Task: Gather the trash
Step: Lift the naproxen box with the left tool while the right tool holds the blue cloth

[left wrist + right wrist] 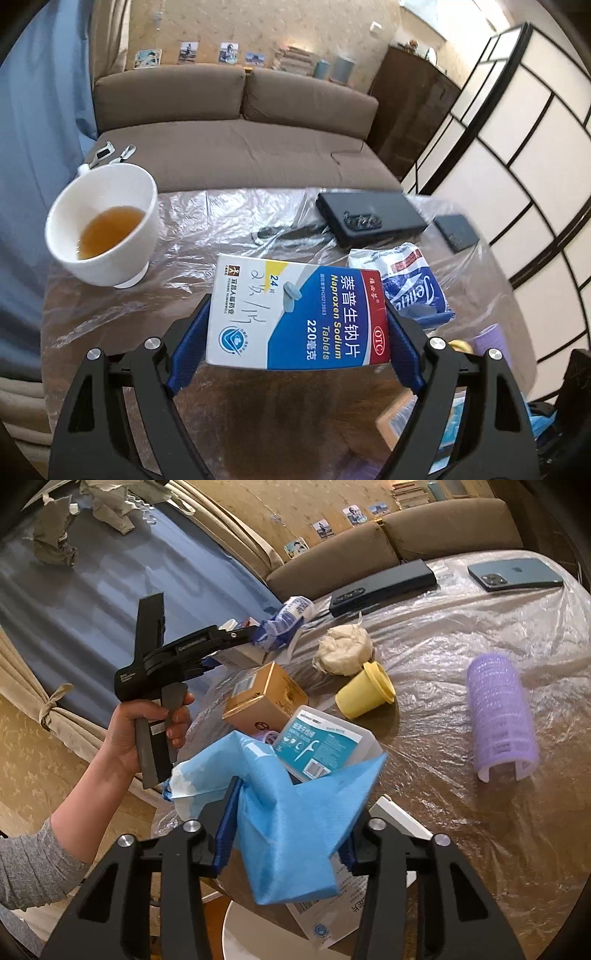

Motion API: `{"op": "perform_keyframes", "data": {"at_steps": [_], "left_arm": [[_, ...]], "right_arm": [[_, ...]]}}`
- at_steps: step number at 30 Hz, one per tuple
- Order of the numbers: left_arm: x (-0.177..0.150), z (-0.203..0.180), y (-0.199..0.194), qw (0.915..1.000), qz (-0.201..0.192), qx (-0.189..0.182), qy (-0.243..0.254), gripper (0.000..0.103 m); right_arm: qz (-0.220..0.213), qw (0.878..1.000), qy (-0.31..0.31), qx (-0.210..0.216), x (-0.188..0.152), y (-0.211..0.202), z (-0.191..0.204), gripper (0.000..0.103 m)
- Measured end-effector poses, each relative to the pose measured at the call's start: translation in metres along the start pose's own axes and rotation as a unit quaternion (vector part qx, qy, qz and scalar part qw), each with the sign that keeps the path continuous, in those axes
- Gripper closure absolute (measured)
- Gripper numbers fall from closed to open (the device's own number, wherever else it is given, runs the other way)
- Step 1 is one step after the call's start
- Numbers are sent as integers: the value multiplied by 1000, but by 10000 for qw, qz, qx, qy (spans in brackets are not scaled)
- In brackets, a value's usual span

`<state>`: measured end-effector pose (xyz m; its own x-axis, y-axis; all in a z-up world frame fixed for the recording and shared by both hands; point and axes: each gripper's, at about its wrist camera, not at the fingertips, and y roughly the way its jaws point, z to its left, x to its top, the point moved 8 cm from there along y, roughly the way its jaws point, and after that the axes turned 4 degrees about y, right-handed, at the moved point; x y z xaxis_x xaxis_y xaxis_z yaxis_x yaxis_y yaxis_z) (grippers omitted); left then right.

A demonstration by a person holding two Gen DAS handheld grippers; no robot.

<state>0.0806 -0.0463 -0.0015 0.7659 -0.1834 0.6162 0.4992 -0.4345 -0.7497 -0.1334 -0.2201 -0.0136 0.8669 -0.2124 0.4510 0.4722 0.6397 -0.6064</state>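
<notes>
Both tongs are closed on trash. Low in the left wrist view, the left gripper (297,332) stands fairly wide, its blue pads pressing the two long edges of a white-and-blue cardboard medicine box (295,314) held above the table. At the bottom of the right wrist view, the right gripper (286,830) stands much narrower, its pads pinching a crumpled blue disposable face mask (295,834).

Counted on the table: one white ceramic cup of brown tea (101,225) at middle left of the left view; one crumpled blue-and-white tissue packet (410,284) just right of the box; two dark slabs at upper right, a black flat case (369,218) and a blue-grey phone (515,574). The right view adds one gold cardboard box (266,698), one yellow plastic cup (364,690) lying on its side, one wad of cream paper (345,650), one lilac hair roller (500,716) and one teal-labelled floss-pick box (325,744).

Wrinkled clear plastic film covers the round brown table (461,830). Beyond it stand a brown sofa (236,122), blue curtains (92,602) and a white panelled screen (517,147).
</notes>
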Motion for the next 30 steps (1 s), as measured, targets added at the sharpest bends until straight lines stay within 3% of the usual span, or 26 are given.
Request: {"op": "perform_keyframes", "data": {"at_steps": [4,7,12,14,23,28,30], "left_arm": [[0,-7,-17,9999,-99,16,97,18],[-4,-10,-27,9988,-42,340,356,18],[-23,-23,-37,9990,78,88,441,18],[-33,-22,-38,9986,95,243,456,18],[-77,16,-58,9966,-50,378,-732,18],[-108,34,-46,9926,229,734,-936,17],[-116,37,-43,9915,245,799,-997,13]], "right_arm": [[-21,10000,-81,35,3,-5,1,65],[-36,9999,-122,26,1,-7,3,65],[-33,9999,-110,-39,1,-5,3,65],[-25,9999,-144,-52,0,-7,5,65],[7,9994,-307,-143,-4,-6,9,66],[37,9989,-406,-223,-5,-2,12,65],[63,9987,-446,-256,-5,1,13,65]]}}
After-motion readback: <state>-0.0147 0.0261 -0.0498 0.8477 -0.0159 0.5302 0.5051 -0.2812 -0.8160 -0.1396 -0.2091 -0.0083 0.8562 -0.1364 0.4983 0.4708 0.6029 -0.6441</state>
